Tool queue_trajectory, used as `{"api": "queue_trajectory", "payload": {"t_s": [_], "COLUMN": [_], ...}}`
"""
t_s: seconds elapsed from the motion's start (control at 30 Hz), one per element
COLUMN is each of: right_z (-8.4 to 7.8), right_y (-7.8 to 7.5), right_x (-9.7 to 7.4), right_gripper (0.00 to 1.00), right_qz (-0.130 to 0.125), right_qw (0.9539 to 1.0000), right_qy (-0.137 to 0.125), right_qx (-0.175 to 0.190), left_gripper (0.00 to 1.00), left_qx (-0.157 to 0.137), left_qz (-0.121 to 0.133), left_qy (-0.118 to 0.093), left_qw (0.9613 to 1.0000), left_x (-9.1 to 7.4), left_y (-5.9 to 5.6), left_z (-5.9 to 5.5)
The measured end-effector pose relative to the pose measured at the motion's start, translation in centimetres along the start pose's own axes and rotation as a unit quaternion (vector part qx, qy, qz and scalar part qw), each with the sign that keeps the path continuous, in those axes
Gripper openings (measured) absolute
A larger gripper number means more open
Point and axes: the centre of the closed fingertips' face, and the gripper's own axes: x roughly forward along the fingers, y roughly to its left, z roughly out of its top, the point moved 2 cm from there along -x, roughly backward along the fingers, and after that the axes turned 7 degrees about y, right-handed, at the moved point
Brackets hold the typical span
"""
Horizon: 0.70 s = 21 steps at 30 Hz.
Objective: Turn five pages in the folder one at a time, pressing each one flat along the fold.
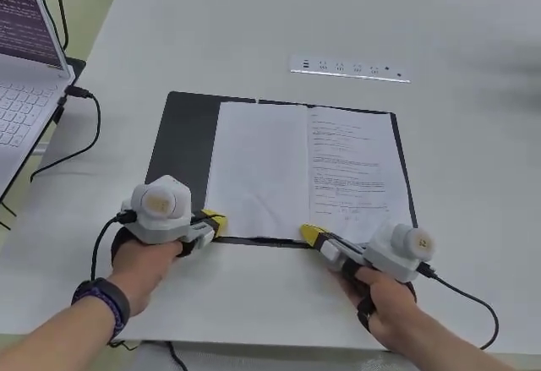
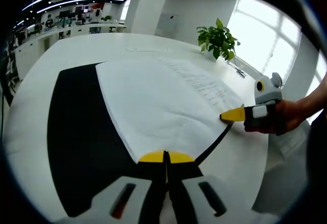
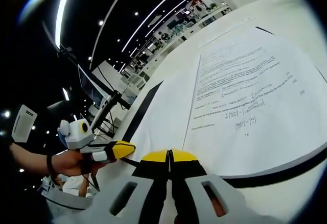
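Observation:
A black folder lies open on the white table, with a blank white page on its left half and a printed page on its right half. My left gripper rests at the folder's near edge by the blank page's lower left corner, yellow tips shut with nothing between them. My right gripper sits at the near edge below the fold, also shut and holding nothing. In the left gripper view the blank page bulges slightly, with the right gripper beyond it.
A laptop stands at the far left with cables running off the table edge. A white power strip lies beyond the folder. A potted plant stands at the table's far side.

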Motion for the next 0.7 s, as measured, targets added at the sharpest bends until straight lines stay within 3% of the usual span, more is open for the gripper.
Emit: {"api": "queue_trajectory", "payload": {"t_s": [0.27,0.37,0.53,0.7], "right_z": [0.0,0.0,0.1,0.4], "right_y": [0.1,0.1,0.6,1.0], "right_x": [0.0,0.0,-0.1,-0.6], "right_gripper": [0.00,0.00,0.03,0.13], "right_qz": [-0.001,0.003,0.011,0.016], "right_qw": [0.9999,0.9998,0.9993,0.9988], "right_qy": [0.008,0.018,0.029,0.030], "right_qx": [0.007,-0.001,-0.021,-0.035], "left_gripper": [0.00,0.00,0.09,0.18], "left_qx": [0.010,0.027,0.041,0.050], "left_qz": [0.014,0.019,0.015,0.016], "left_qy": [0.011,0.016,0.034,0.026], "left_qw": [0.9998,0.9993,0.9984,0.9983], "left_x": [0.0,-0.1,-0.2,-0.9], "left_y": [-0.2,-0.4,-1.4,-2.3], "left_z": [0.1,0.1,0.1,0.8]}}
